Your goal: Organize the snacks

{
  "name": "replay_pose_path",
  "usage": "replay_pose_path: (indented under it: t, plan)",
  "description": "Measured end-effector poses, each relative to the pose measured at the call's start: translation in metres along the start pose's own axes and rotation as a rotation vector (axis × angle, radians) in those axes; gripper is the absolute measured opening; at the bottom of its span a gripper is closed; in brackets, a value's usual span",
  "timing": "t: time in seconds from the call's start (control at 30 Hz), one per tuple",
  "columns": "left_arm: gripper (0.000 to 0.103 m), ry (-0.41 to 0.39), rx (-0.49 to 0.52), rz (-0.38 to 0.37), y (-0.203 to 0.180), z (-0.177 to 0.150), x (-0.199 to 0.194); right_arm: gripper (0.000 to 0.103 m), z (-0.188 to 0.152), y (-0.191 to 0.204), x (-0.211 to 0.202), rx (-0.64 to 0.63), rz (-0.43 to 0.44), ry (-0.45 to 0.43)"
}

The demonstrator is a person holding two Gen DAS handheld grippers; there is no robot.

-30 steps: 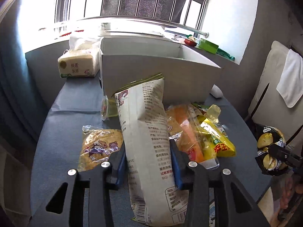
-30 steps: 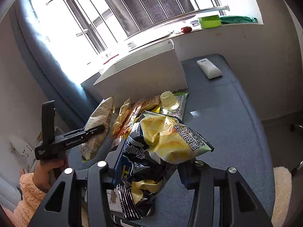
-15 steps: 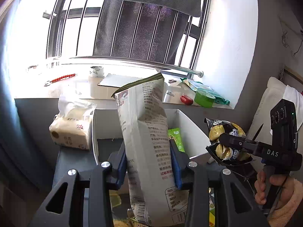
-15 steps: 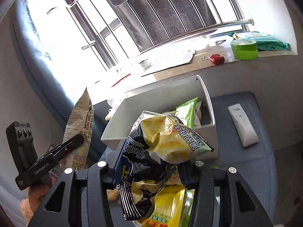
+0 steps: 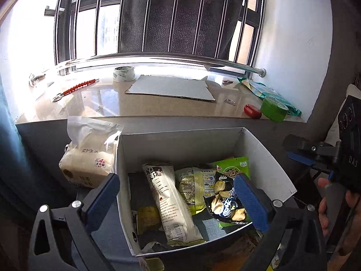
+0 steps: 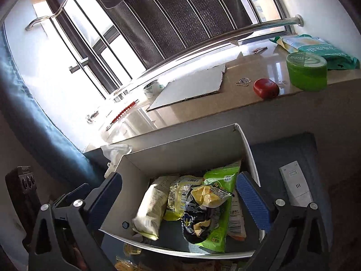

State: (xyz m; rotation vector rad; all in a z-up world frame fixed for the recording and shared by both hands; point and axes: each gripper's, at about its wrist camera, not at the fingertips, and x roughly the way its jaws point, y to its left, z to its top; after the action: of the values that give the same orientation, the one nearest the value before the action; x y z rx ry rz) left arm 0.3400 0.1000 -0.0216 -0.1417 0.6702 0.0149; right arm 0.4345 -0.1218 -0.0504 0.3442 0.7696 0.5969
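sunlit windowsill behind, white box point(image 5: 266, 155) on the worktop: both drops look done. left gripper point(image 5: 178, 198) and right gripper point(image 6: 180, 201) are opening, empty (white bag point(image 5: 171, 203), black chip bag point(image 6: 203, 212) lie inside). next: fetch remaining snacks.

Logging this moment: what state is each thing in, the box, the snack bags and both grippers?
White cardboard box: open-topped, partly filled.
Tall white snack bag: lying in the box, released.
Black-and-yellow chip bag: in the box atop a green bag, released.
Green snack bag: lying in the box.
Left gripper: jaws opening, nothing between the pads.
Right gripper: jaws opening, nothing gripped.
Tissue pack: opened, tissue sticking out.
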Motion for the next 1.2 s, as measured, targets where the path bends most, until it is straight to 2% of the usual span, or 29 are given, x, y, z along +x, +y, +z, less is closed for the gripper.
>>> replay_pose_path:
  t: [0.2,0.33,0.43,0.67,0.77,0.93,1.03,1.1,1.2]
  plan:
    - [0.103,-0.059,0.009,-0.017,-0.005,-0.017,-0.043,0.103,-0.017,0.007,-0.028,-0.048,0.021,-0.019]
    - [0.103,-0.099,0.013,-0.037,-0.011,-0.042,-0.080,0.103,-0.039,0.022,-0.056,-0.110,0.044,-0.029]
    - [0.103,-0.097,0.039,-0.066,-0.020,-0.068,-0.104,0.103,-0.062,0.031,-0.079,-0.173,0.054,-0.047]
    - [0.103,-0.171,0.024,-0.122,-0.034,-0.138,-0.162,0.103,-0.136,0.042,-0.128,-0.310,0.057,-0.082]
    - [0.103,-0.171,-0.003,-0.121,-0.039,-0.172,-0.176,0.103,-0.171,0.038,-0.141,-0.326,0.029,-0.079]
    - [0.103,-0.126,-0.006,-0.112,-0.053,-0.224,-0.184,0.103,-0.224,0.030,-0.148,-0.303,-0.026,-0.047]
    - [0.103,-0.104,0.018,-0.104,-0.057,-0.242,-0.185,0.103,-0.249,0.024,-0.145,-0.273,-0.042,-0.018]
    - [0.103,-0.090,0.000,-0.094,-0.055,-0.249,-0.184,0.103,-0.260,0.022,-0.140,-0.275,-0.057,0.005]
    - [0.103,-0.083,-0.041,-0.118,-0.048,-0.255,-0.184,0.103,-0.260,0.013,-0.130,-0.250,-0.075,0.024]
